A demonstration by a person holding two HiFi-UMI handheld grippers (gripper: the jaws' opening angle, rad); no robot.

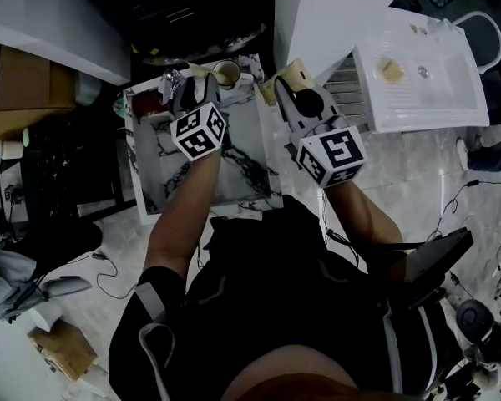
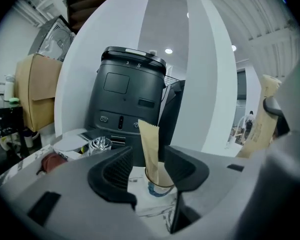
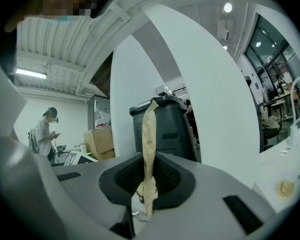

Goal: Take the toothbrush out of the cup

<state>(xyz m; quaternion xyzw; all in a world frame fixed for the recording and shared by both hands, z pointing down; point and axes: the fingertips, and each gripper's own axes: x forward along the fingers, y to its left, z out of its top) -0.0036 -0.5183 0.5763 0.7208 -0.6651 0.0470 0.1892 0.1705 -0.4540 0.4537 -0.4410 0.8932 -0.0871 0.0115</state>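
Note:
A glass cup [image 2: 159,186] stands on the marble-patterned table top [image 1: 249,153], at its far edge [image 1: 227,73]. A tan paper-wrapped toothbrush [image 2: 151,146] stands upright in the cup. My left gripper [image 2: 151,168] is open, its jaws on either side of the cup and packet without touching them; in the head view it [image 1: 190,92] sits just left of the cup. My right gripper [image 3: 149,181] is shut on a second tan paper-wrapped toothbrush [image 3: 148,139], held upright. In the head view that gripper [image 1: 294,94] holds it [image 1: 297,70] right of the cup.
A dark grey bin [image 2: 127,99] stands behind the table. A small metal piece [image 2: 100,144] and a red object [image 2: 52,161] lie at the table's left. A white sink unit [image 1: 422,73] is at the right, a cardboard box [image 1: 17,82] at the left. A person [image 3: 45,129] stands far off.

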